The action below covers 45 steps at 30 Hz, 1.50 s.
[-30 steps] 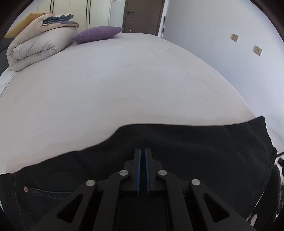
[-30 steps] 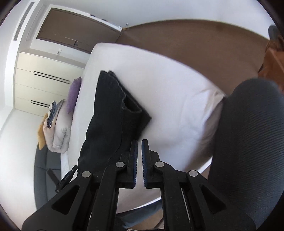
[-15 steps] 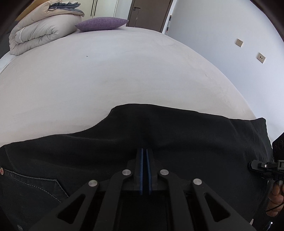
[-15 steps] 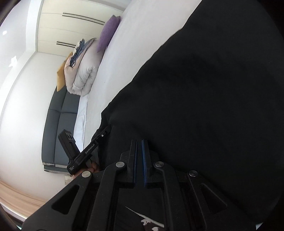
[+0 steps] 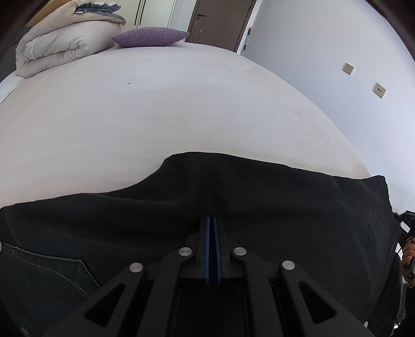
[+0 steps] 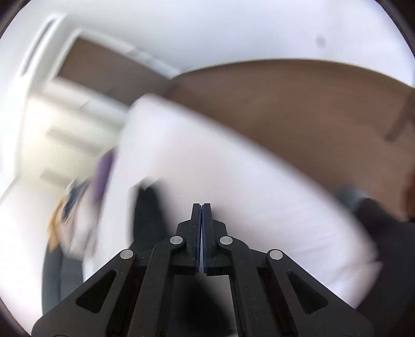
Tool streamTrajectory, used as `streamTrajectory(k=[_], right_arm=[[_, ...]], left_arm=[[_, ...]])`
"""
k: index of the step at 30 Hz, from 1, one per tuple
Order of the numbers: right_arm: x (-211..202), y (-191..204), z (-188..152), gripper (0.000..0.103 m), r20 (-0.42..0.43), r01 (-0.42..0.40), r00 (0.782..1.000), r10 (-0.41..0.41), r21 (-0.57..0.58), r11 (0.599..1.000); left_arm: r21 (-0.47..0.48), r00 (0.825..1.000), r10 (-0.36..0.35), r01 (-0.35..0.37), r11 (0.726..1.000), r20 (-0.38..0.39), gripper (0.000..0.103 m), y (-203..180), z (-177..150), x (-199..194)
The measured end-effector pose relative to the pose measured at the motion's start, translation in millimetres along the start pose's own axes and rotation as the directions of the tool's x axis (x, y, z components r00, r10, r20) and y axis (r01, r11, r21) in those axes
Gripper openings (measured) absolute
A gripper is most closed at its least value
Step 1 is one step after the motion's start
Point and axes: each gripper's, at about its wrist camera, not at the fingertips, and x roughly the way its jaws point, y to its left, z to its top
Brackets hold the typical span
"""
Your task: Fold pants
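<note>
Pants (image 5: 233, 202), black, lie spread across the near edge of the bed (image 5: 168, 109), w/ a stitched back pocket (image 5: 46, 272) showing at the lower left of the left wrist view. Left gripper (image 5: 212, 219) sits low over the dark cloth, its blue pads (image 5: 207, 248) pressed almost together; whether a fold of fabric is pinched between them I can't tell, black on black. At the far right edge of that view a hand (image 5: 408, 252) grips the other tool's handle, just past the pants' end.

Right gripper (image 6: 201, 206) has its fingers closed on each other, nothing between them (the whole right wrist view is smeared w/ motion blur). Beyond its tips a dark strip of the pants (image 6: 147, 207) lies on the white mattress (image 6: 220, 168), approx. lengthwise away from the lens.

Farther back on the bed, well apart from the pants: a purple pillow (image 5: 150, 37) and, beside it to the left, a rolled beige duvet (image 5: 64, 46) w/ a grey-blue layer on top. Behind those, a brown door (image 5: 220, 20) and pale wardrobe fronts (image 5: 153, 13). Two wall sockets (image 5: 363, 79) on the right wall.
</note>
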Motion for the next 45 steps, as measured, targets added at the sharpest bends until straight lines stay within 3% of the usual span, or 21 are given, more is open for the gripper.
streamTrajectory(k=[1, 3, 5, 7, 10, 13, 15, 18, 20, 24, 25, 28, 32, 34, 35, 38, 40, 42, 45], right_arm=[[-14, -2, 3, 0.002, 0.028, -0.019, 0.999, 0.019, -0.003, 1.000], [-36, 21, -7, 0.002, 0.055, -0.053, 0.997, 0.060, -0.116, 0.992], [-34, 62, -33, 0.002, -0.026, -0.154, 0.988, 0.152, -0.242, 0.958], [-11, 105, -73, 0.002, -0.174, -0.266, 0.960, 0.220, -0.317, 0.910], [41, 157, -147, 0.002, -0.416, -0.412, 0.871, 0.262, -0.327, 0.851], [94, 186, -213, 0.002, -0.587, -0.451, 0.783, 0.208, -0.304, 0.839], [125, 198, -244, 0.002, -0.653, -0.457, 0.739, 0.165, -0.305, 0.836], [163, 192, -262, 0.001, -0.653, -0.373, 0.748, 0.117, -0.267, 0.889], [179, 176, -247, 0.000, -0.624, -0.359, 0.762, 0.176, -0.180, 0.916], [187, 151, -176, 0.000, -0.490, -0.312, 0.848, 0.205, -0.148, 0.938], [182, 140, -158, 0.000, -0.449, -0.304, 0.865, 0.223, -0.115, 0.946], [155, 115, -96, 0.000, -0.313, -0.268, 0.923, 0.222, -0.112, 0.957], [118, 89, -49, 0.000, -0.136, -0.213, 0.970, 0.200, -0.093, 0.973], [97, 70, -30, 0.000, -0.050, -0.142, 0.989, 0.140, -0.052, 0.988], [85, 63, -24, 0.000, -0.025, -0.144, 0.989, 0.143, -0.034, 0.989], [58, 78, -40, 0.000, -0.017, -0.151, 0.988, 0.150, -0.130, 0.980], [58, 108, -77, 0.000, -0.108, -0.224, 0.973, 0.205, -0.218, 0.950], [73, 146, -138, 0.000, -0.263, -0.320, 0.933, 0.246, -0.291, 0.902], [106, 183, -234, 0.001, -0.504, -0.436, 0.827, 0.249, -0.296, 0.850]], left_arm=[[0.002, 1.000, 0.010, -0.010, 1.000, 0.001, 0.007, -2, 0, -2], [0.009, 0.999, 0.042, -0.042, 0.999, -0.002, 0.004, -12, 0, -9], [0.010, 1.000, -0.026, 0.026, 1.000, 0.014, 0.004, -32, 0, -20], [0.044, 0.995, -0.091, 0.090, 0.995, 0.030, 0.004, -61, -3, -29], [0.026, 0.977, -0.213, 0.213, 0.977, 0.012, 0.004, -84, -14, -29], [-0.004, 0.983, -0.178, 0.178, 0.984, -0.042, 0.004, -71, -26, -12], [-0.088, 0.974, -0.226, 0.222, 0.971, -0.035, 0.004, -42, -27, -12], [-0.139, 0.984, -0.180, 0.176, 0.975, -0.018, 0.004, 7, -19, -19], [-0.178, 0.988, -0.154, 0.150, 0.973, -0.013, 0.004, 50, -16, -23], [-0.287, 0.985, -0.169, 0.170, 0.943, 0.028, 0.005, 123, -17, -35], [-0.299, 0.975, -0.218, 0.220, 0.928, 0.043, 0.005, 136, -19, -37], [-0.290, 0.977, -0.205, 0.214, 0.933, 0.059, 0.005, 152, -24, -49], [-0.276, 0.985, -0.142, 0.163, 0.947, 0.094, 0.005, 168, -31, -74], [-0.282, 0.993, -0.036, 0.066, 0.957, 0.113, 0.007, 177, -37, -93], [-0.289, 0.992, 0.024, 0.012, 0.957, 0.121, 0.009, 180, -41, -104], [-0.301, 0.981, 0.091, -0.035, 0.953, 0.172, 0.009, 163, -45, -130], [-0.280, 0.974, 0.003, 0.062, 0.958, 0.225, 0.010, 127, -49, -137], [-0.247, 0.967, -0.096, 0.155, 0.957, 0.234, 0.025, 74, -56, -129], [-0.219, 0.954, -0.226, 0.268, 0.938, 0.197, 0.033, 0, -79, -103]])
